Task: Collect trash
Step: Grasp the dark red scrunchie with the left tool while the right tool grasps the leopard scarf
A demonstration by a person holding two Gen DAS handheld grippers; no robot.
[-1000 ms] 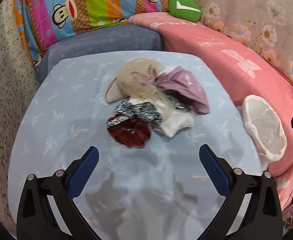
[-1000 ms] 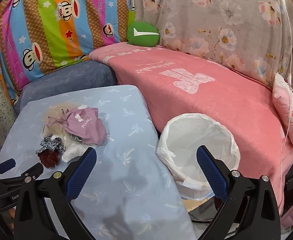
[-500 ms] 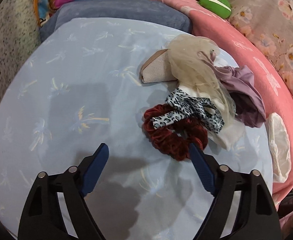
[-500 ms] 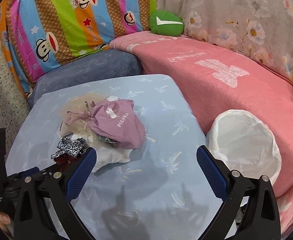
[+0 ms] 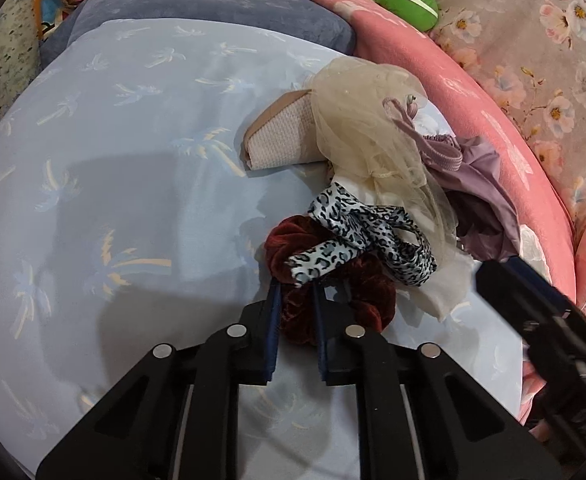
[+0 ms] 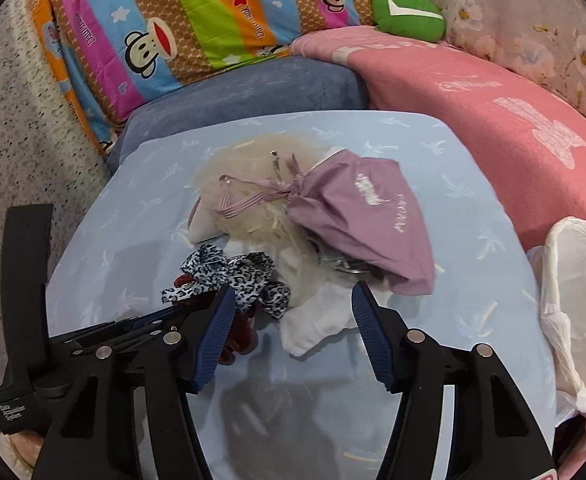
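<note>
Trash pile (image 5: 377,200) lies on light-blue tabletop (image 5: 113,180), toward side of pink sofa. Left gripper (image 5: 296,300) narrow, jaws closing on dark red scrunchie (image 5: 357,292) at near edge of pile; pads press velvet. Leopard scrunchie (image 5: 365,236) lies over it, so lift slowly or both come. Right gripper (image 6: 293,304) half-wide, closing around white cloth (image 6: 317,320); contact probably not yet made, view unclear. White-lined bin (image 6: 573,304) stands beside tabletop edge: carry there.
</note>
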